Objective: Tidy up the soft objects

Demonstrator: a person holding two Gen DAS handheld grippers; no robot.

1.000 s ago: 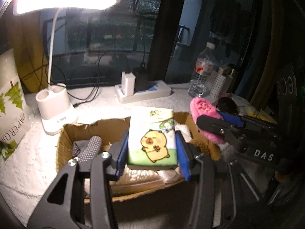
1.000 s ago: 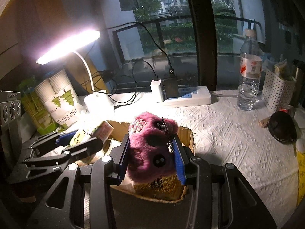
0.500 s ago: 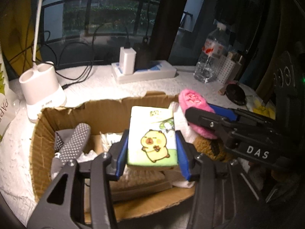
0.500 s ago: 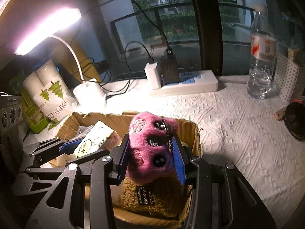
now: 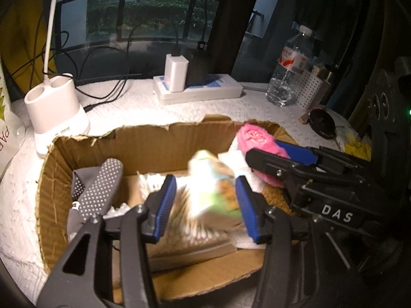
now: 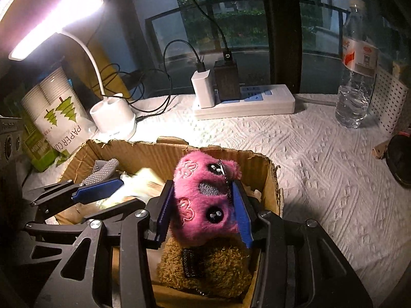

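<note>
Jaws apart, tissue pack point(image 5: 213, 187) blurred, box point(image 5: 159, 148)

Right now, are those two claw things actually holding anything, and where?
The right gripper pinches the pink plush toy by its sides. The left gripper is open; the blurred tissue pack looks released.

"DAS" stands in white on the right tongs' black body point(image 5: 336, 215), at four o'clock. "PAPER CU" runs down the cup sleeve point(image 6: 55, 118), at nine o'clock.

box point(image 5: 84, 151) crowded; table point(image 6: 321, 159) rightward open.
</note>
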